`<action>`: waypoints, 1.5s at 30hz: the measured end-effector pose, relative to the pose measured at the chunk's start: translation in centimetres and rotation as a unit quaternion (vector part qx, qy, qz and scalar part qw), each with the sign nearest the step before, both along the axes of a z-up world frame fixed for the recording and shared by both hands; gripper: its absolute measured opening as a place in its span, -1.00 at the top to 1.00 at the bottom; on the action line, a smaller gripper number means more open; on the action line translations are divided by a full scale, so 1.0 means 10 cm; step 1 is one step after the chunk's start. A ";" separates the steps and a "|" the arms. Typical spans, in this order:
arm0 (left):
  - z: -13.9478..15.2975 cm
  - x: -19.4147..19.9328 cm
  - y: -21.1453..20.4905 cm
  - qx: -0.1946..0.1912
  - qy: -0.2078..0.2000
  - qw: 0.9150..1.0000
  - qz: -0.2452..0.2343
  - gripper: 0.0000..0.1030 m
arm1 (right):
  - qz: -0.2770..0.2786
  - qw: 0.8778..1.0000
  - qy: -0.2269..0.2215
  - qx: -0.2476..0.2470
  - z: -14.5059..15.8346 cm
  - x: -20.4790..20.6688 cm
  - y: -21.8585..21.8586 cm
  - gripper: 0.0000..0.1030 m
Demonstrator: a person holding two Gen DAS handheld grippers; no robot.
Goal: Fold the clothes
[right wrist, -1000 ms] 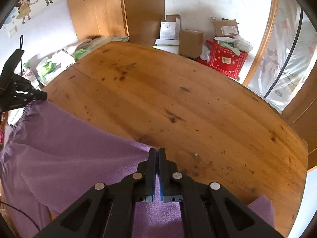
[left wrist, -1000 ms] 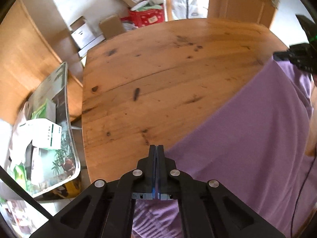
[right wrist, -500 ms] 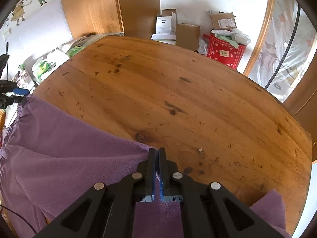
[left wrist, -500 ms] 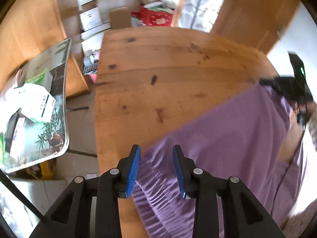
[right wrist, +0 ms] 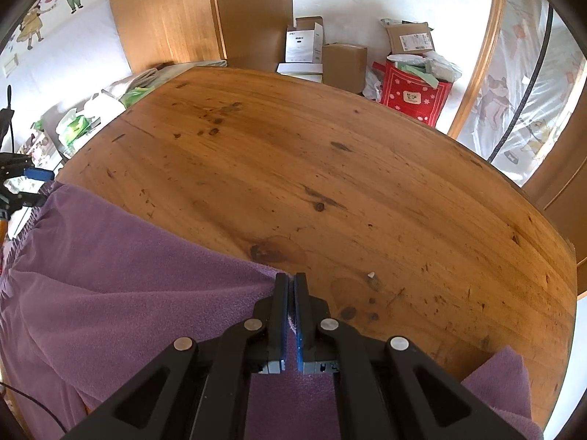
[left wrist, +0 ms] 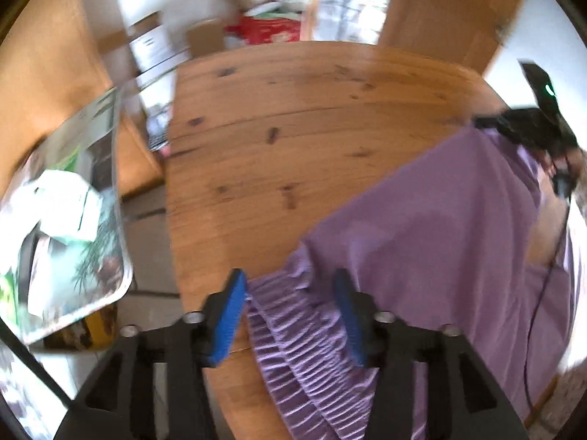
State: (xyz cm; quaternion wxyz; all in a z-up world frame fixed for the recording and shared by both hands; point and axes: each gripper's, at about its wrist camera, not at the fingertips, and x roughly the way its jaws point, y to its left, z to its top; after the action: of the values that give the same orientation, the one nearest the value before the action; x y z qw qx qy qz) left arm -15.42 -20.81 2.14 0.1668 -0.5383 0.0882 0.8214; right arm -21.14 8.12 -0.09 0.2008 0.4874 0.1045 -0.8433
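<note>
the purple garment (right wrist: 110, 275) is lying spread over the near side of the round wooden table (right wrist: 348, 168), and part of it is hanging down over the near edge, toward the person. no fold is showing on it so far; the cloth is lying in one flat layer with its far edge running slanted across the wood. so i am judging that the folding is only at its beginning: the piece is being laid out and pulled smooth, and all the folds are still waiting to be made.

the left gripper (left wrist: 290, 289) is standing wide apart at this moment. its jaws have just been opening, and the gathered elastic waistband (left wrist: 293, 315) is lying between the blue pads (left wrist: 229, 315) without being pressed by them, so this corner is being let go onto the table near its left edge. the right gripper (right wrist: 290, 282) is pressed together on the far edge of the garment, and a thin strip of purple cloth is showing between its two pads. it is holding that edge low, near the wood.

counting what is seen: one garment, one table, two grippers. a small purple part is also showing at the lower right of the right wrist view (right wrist: 502, 377); i cannot tell if it belongs to the same garment, though it is looking so. behind the table several cardboard boxes (right wrist: 345, 62) and one red bag (right wrist: 414, 93) are standing on the floor.
</note>
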 end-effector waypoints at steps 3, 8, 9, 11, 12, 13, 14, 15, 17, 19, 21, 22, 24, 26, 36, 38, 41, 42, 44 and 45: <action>-0.06 -0.02 -0.03 -0.001 -0.020 1.000 0.016 -0.05 | -0.001 1.000 0.002 -0.001 0.00 0.00 0.00 0.93; -0.08 -0.02 -0.09 0.010 -0.020 0.999 0.044 0.31 | -0.008 1.000 0.003 -0.004 0.00 0.01 0.01 0.94; -0.08 -0.02 -0.11 0.011 -0.017 0.999 0.050 0.36 | -0.010 1.000 0.003 -0.004 0.00 0.02 0.01 0.95; -0.07 -0.01 -0.13 0.013 -0.012 0.998 0.061 0.42 | -0.013 1.000 0.002 -0.005 0.00 0.01 0.01 0.95; -0.06 -0.01 -0.14 0.013 -0.009 0.998 0.066 0.43 | -0.015 1.000 0.003 -0.005 0.01 0.01 0.01 0.95; -0.06 -0.01 -0.15 0.014 -0.006 0.997 0.072 0.44 | -0.018 1.000 0.007 -0.004 0.02 0.01 0.01 0.95; -0.05 0.00 -0.16 0.012 0.000 0.997 0.076 0.45 | -0.020 1.000 0.012 -0.003 0.03 0.01 0.00 0.95; -0.04 0.01 -0.17 0.009 0.008 0.997 0.083 0.45 | -0.022 1.000 0.018 -0.001 0.05 0.00 -0.01 0.95; -0.01 0.02 -0.20 0.009 0.018 0.996 0.092 0.46 | -0.027 0.999 0.038 0.004 0.10 -0.01 -0.07 0.95; -0.02 0.01 -0.25 0.010 0.019 0.994 0.106 0.46 | -0.027 0.998 0.053 0.005 0.15 -0.03 -0.13 0.95; -0.05 0.00 -0.31 0.011 0.019 0.992 0.121 0.46 | -0.033 0.997 0.068 0.010 0.19 -0.09 -0.19 0.95; -0.06 -0.01 -0.33 0.012 0.019 0.991 0.128 0.46 | -0.033 0.997 0.068 0.014 0.18 -0.12 -0.22 0.95; -0.09 -0.01 -0.37 0.014 0.017 0.991 0.135 0.46 | -0.027 0.996 0.080 0.039 0.15 -0.14 -0.31 0.95; -0.09 -0.02 -0.38 0.011 0.017 0.990 0.140 0.46 | -0.014 0.994 0.082 0.065 0.10 -0.15 -0.39 0.94; 0.07 0.08 -0.39 0.026 0.028 0.986 0.165 0.39 | -0.106 0.987 0.123 0.004 0.59 0.08 0.21 0.73; 0.17 0.15 -0.38 0.025 0.039 0.985 0.169 0.38 | -0.117 0.986 0.118 -0.015 0.66 0.21 0.39 0.72; 0.34 0.27 -0.28 0.015 0.056 0.985 0.161 0.38 | -0.120 0.986 0.104 -0.045 0.74 0.45 0.63 0.72; 0.41 0.31 -0.22 0.015 0.062 0.986 0.152 0.38 | -0.111 0.988 0.095 -0.058 0.75 0.56 0.68 0.72; 0.53 0.40 -0.08 0.018 0.070 0.989 0.131 0.38 | -0.079 0.992 0.076 -0.063 0.74 0.81 0.66 0.72; 0.58 0.43 0.00 0.018 0.073 0.990 0.119 0.38 | -0.062 0.994 0.064 -0.069 0.73 0.91 0.64 0.72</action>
State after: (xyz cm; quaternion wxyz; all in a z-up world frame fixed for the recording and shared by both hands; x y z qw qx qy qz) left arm -11.11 -20.77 7.91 0.0710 -0.4804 0.0204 0.8739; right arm -12.03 14.47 7.25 0.1746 0.4233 0.0285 -0.8885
